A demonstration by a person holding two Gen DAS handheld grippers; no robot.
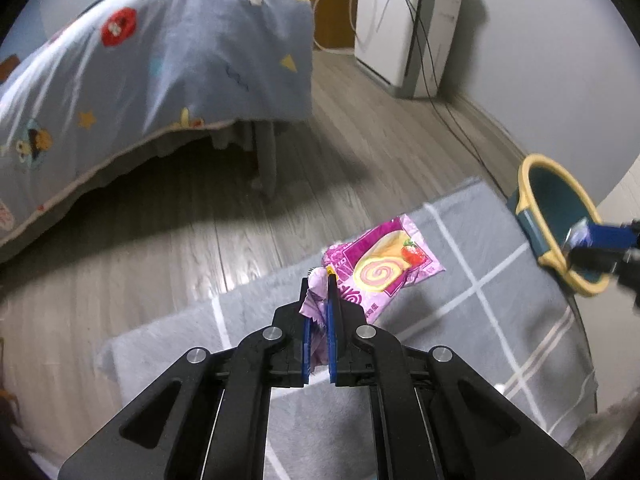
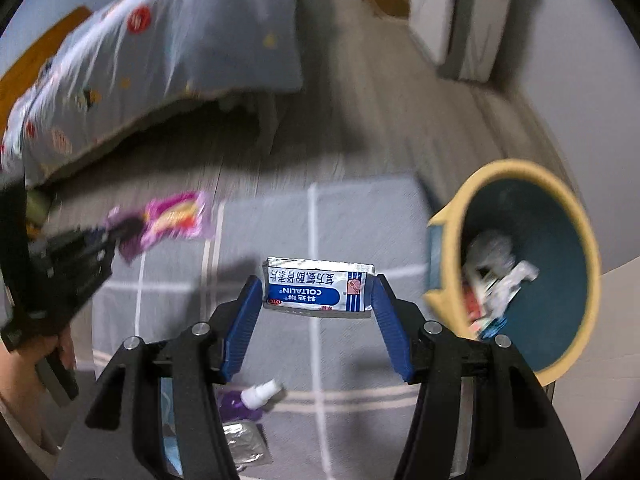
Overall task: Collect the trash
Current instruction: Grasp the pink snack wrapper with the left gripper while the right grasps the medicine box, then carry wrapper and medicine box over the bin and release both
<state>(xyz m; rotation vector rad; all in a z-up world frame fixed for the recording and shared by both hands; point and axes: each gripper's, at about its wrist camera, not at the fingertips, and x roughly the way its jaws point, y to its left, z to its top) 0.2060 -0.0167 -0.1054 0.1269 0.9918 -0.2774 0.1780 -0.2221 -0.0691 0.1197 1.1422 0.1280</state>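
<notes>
Pinching: left jaws one pink wrapper | right jaws one box (blue-white)

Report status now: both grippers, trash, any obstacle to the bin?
Left gripper shut on pink wrapper. Right gripper clamping blue-white packet. Bin near right gripper, path clear.

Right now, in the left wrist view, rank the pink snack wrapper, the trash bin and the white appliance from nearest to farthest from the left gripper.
1. Pink snack wrapper: clamped in the left gripper, hanging above the rug.
2. Trash bin: right, at the rug's edge.
3. White appliance: far back, against the wall.
</notes>
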